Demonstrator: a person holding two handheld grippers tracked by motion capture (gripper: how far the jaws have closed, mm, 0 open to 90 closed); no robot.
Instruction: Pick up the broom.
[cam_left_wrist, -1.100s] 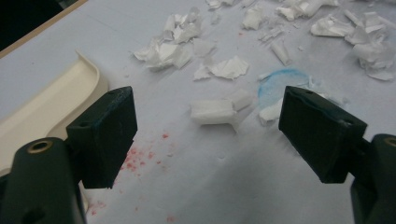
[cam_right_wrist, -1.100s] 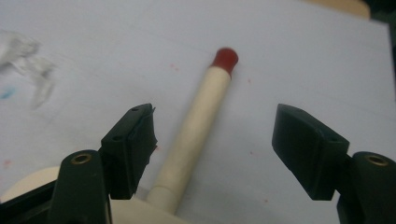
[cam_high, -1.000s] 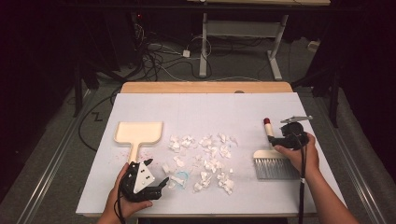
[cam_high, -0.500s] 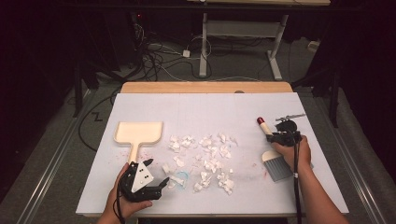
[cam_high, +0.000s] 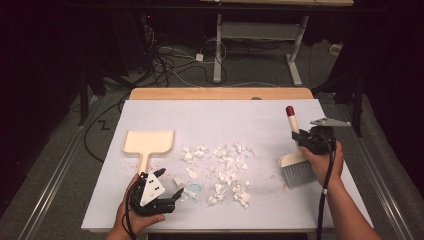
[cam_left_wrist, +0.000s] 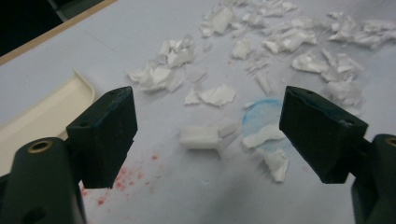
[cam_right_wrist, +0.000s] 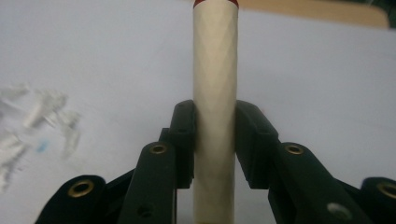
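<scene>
On the white worktop (cam_high: 215, 120) the right tongs (cam_high: 303, 141) are clamped on the cream handle of a small hand brush with a red tip and grey bristles (cam_high: 296, 167); in the right gripper view both jaws press that handle (cam_right_wrist: 215, 93) from either side, and the bristle end rests on the worktop at the right, clear of the scraps. The left tongs (cam_high: 176, 196) sit at the near left edge, jaws spread wide and holding nothing, pointing toward a scatter of torn white paper scraps (cam_high: 220, 167) across the middle. The cream plastic dustpan (cam_high: 148, 141) lies flat on the left, its tray bare inside, its handle reaching toward the left tongs. A blue smudge (cam_left_wrist: 261, 116) and red specks (cam_left_wrist: 123, 179) mark the surface.
</scene>
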